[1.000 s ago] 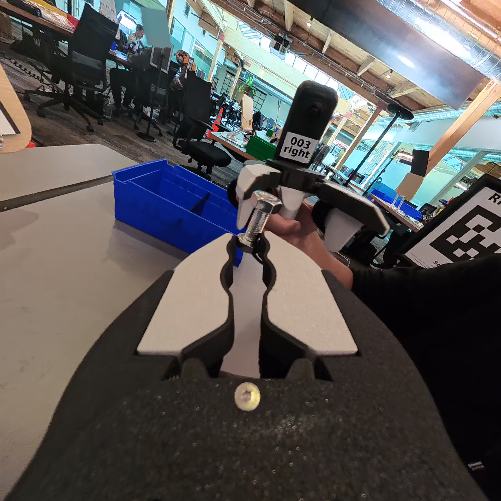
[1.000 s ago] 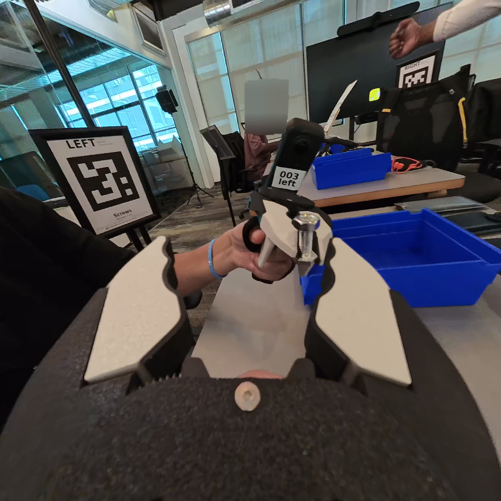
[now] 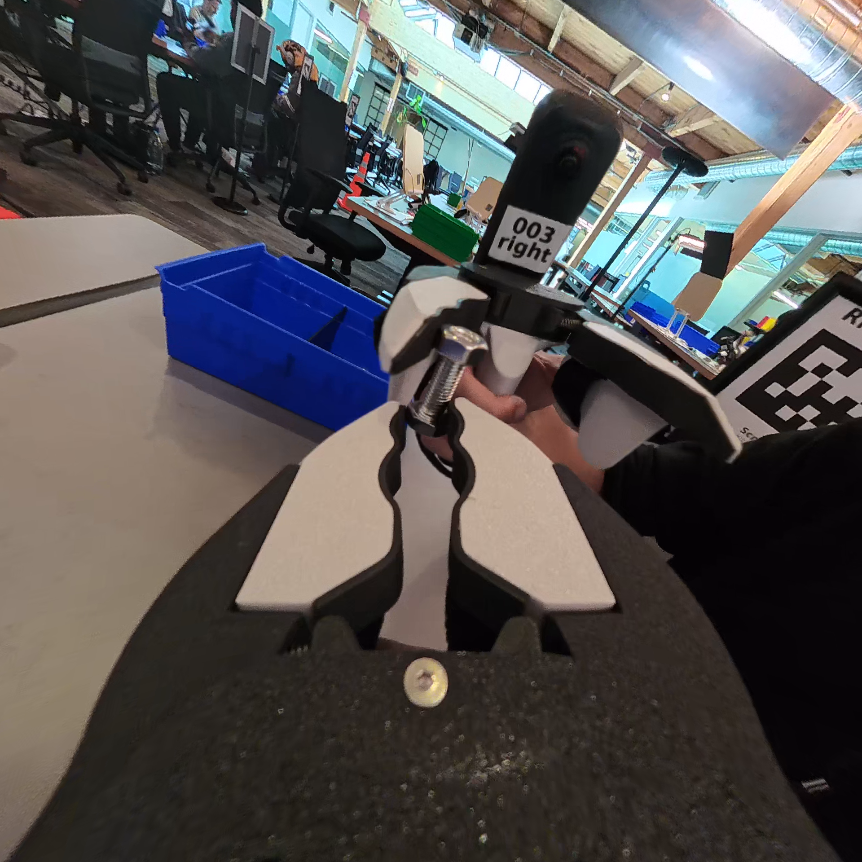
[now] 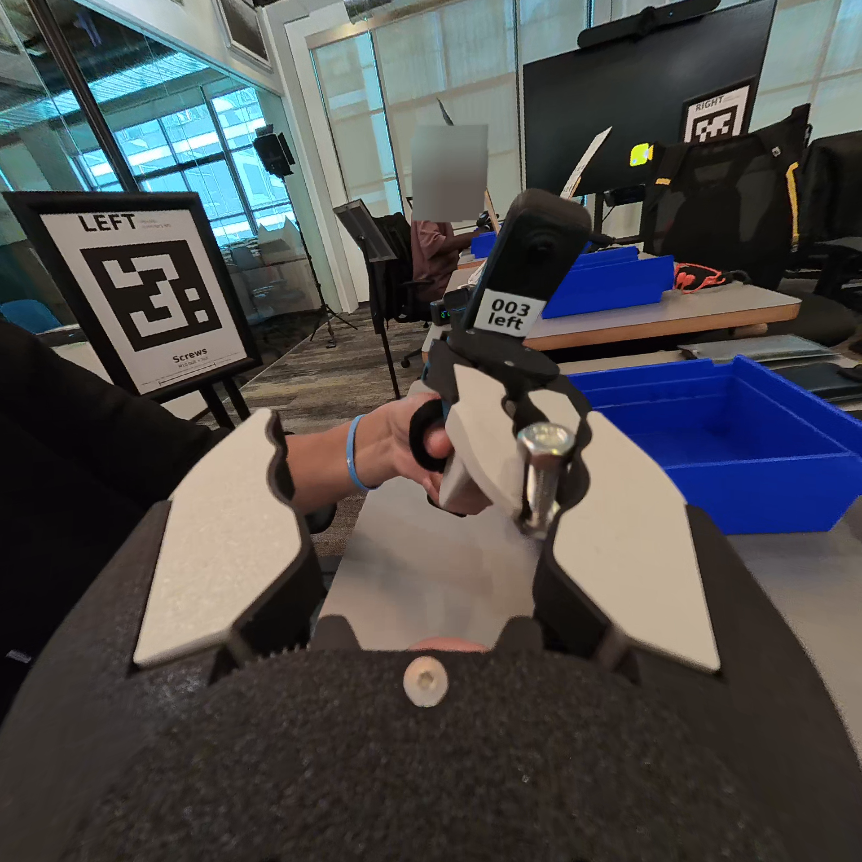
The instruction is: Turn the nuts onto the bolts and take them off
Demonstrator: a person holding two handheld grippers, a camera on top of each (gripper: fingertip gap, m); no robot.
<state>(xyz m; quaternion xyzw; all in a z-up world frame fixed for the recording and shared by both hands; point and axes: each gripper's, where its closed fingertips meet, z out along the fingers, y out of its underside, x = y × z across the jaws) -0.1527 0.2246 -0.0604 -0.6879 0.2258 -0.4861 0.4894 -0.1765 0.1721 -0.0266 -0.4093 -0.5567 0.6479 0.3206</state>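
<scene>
I have the left tongs (image 3: pixel 427 434) clenched at their very tips on the nut (image 3: pixel 422 413), which sits at the low end of the bolt (image 3: pixel 443 378). The bolt rises from those tips, leaning slightly, with its hex head uppermost and free. I judge that is the point of this hold: with the nut pinned and held clear of the table (image 3: pixel 93 420), the head and shank are exposed for the other tool to turn.

The right tongs (image 4: pixel 434 420) face the left ones and are released, their jaws spread wide. In the right wrist view the bolt stands just inside their right-hand finger, close enough that I cannot tell whether it touches; nothing is grasped. In my reading they are placed to close on the head or upper shank. How far the nut is threaded on, I cannot tell.

Beyond the left tongs' tips and off to their left sits a blue bin (image 3: pixel 261 317) with a dark divider inside. It is near but apart from both tools, and I see no loose hardware in the part of it that shows. The hand (image 4: pixel 401 448) working the left tongs lies ahead of the right tongs' open gap, to the left of the bolt, so a careless close could crowd it. A framed marker board (image 4: pixel 140 289) on a stand is well off to their left, out of the way.
</scene>
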